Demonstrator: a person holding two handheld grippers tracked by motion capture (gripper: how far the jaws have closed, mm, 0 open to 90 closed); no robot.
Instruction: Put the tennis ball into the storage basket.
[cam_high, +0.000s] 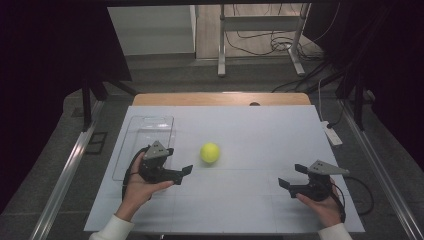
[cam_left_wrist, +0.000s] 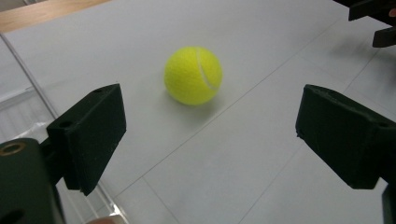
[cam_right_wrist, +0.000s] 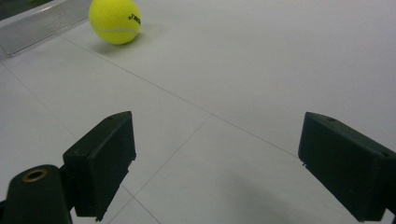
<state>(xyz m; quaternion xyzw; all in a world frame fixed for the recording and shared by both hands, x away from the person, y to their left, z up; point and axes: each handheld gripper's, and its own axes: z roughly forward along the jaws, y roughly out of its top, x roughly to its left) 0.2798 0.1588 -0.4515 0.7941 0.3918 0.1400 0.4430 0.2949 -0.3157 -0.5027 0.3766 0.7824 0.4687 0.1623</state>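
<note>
Nearest the person, the two hands hold their tools low over the white sheet-covered worktop (cam_high: 250, 200), one on each side, and that spread leaves the middle free for a reach.

The left gripper (cam_high: 184, 175) sits in an upturned palm, its grey three-cornered plate on top and its black jaws pointing toward the middle of the worktop. In the left gripper view the jaws stand wide apart with nothing between them, and the fuzzy yellow-green tennis ball (cam_left_wrist: 193, 74) lies ahead of them, roughly on the line between the two pads but still clear of both. That alignment suggests the left hand is lining up a grasp on the ball; the wide opening would let the pads pass either side of it.

The right gripper (cam_high: 292, 176) rests in the right hand near the worktop's right edge, its jaws also spread with bare white surface between them. In its own view the ball (cam_right_wrist: 115, 20) sits far ahead and off to the left of the jaws, well apart, so this hand looks to be waiting.

Beyond the left jaws, on their far side from the ball, a clear rectangular plastic tray (cam_high: 146, 131) lies flat on the worktop, empty as far as can be seen. It seems a likely place for the ball to go.
</note>
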